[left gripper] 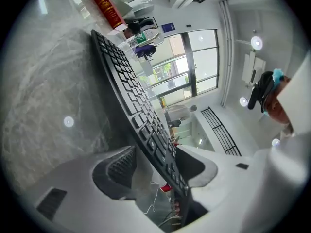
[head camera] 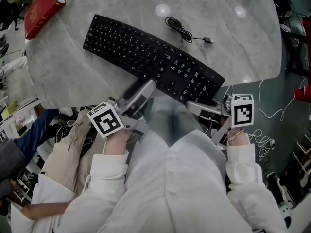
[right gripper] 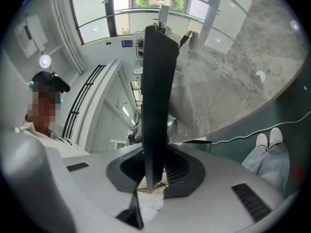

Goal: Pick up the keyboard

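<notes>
My right gripper (head camera: pixel 195 106) is squeezing the near edge of the keyboard (head camera: pixel 150 59). My left gripper (head camera: pixel 146 87) is wide open. The edge sits between its jaws but is not pinched. The keyboard lies slanted on the table (head camera: pixel 233 38), with its near side poking over the rim. If I lift now, only one end is held, so it could tip, twist or slip out. Its cable (head camera: pixel 182 30) might drag too. The table is smooth grey stone. A red book (head camera: pixel 41 8) sits at the far corner. The room has big windows (left gripper: pixel 204 62).
</notes>
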A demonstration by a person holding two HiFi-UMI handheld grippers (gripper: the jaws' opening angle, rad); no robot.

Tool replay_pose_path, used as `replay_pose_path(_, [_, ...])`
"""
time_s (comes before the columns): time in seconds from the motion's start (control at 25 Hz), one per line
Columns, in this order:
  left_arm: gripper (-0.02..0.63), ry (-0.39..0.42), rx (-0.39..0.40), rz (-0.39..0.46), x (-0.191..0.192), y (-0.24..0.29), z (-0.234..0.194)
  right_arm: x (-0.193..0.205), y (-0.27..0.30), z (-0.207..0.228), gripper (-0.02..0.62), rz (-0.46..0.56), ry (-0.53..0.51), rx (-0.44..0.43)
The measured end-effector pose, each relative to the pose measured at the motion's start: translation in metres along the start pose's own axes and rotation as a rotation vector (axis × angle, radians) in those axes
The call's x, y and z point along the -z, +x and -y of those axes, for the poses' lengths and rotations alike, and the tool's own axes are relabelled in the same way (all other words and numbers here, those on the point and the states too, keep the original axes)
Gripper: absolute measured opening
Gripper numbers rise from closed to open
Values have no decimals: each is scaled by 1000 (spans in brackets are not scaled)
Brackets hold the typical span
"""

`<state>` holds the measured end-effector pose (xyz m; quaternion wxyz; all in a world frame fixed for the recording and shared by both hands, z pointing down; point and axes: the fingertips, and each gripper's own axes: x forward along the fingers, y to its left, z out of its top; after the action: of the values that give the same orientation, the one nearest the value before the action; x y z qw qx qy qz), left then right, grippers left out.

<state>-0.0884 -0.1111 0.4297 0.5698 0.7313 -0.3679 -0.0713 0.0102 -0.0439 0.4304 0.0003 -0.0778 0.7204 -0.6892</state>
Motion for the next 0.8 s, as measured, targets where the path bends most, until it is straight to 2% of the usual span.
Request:
replay_pose_path(0.12, [244,-45,15,38,-7,-2,-6,0,0,0,84,-7,0,-2])
replay_pose_path(0.32, [244,-143,37,46,-15,-4,-11,0,0,-3,84,-25,8,3])
replay_pose_path(0.6, [244,-217,63,90,-37,-8,-18,-2,0,-11,84,-40,9,3])
replay_pose_path(0.8, [242,-227,76,87,-51,-3,-20,-4,-1,-18,86,-47,18,-11])
